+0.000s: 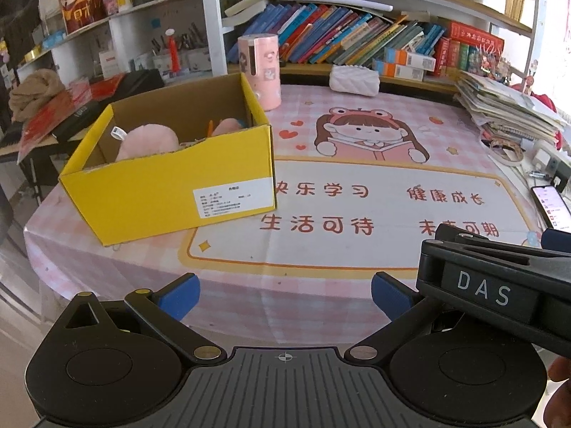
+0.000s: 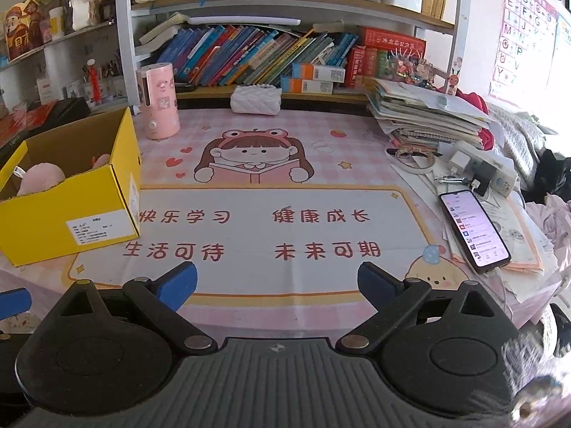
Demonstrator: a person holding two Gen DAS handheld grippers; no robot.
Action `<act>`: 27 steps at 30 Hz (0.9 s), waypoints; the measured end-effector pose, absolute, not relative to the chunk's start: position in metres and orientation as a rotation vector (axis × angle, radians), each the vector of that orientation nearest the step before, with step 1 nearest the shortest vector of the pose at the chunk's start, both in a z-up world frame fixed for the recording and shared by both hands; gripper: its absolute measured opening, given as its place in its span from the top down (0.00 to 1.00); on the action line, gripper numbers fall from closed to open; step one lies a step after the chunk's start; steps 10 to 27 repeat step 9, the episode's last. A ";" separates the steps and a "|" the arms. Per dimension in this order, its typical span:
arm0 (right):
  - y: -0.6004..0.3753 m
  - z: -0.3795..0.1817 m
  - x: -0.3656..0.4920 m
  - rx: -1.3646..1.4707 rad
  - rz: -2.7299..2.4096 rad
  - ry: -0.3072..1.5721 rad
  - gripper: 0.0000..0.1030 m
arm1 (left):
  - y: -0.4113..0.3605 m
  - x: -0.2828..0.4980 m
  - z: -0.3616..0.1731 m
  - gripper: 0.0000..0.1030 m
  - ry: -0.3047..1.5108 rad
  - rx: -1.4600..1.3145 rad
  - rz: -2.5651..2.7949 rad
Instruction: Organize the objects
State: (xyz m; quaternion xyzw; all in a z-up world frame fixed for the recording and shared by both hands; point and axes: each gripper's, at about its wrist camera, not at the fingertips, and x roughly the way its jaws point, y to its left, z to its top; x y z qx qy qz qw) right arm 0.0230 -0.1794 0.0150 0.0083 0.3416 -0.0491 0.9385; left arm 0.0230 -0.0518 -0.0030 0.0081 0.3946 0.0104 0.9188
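A yellow cardboard box stands open on the left of the pink desk mat, with pink plush toys lying inside. The right wrist view has the same box at its left edge, plush showing over the wall. My left gripper hangs open over the desk's near edge, right of the box, nothing between its blue pads. My right gripper is open too, empty, over the mat's front border. The right gripper's black body crosses the left view's lower right.
A pink cylinder device and a white quilted pouch sit at the back of the desk. A stack of papers and books, a power strip and a lit phone crowd the right side. Bookshelves rise behind.
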 end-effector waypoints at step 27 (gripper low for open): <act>-0.171 0.015 0.031 0.014 -0.110 0.695 0.05 | -0.042 0.036 -0.006 0.00 0.812 -0.004 -0.009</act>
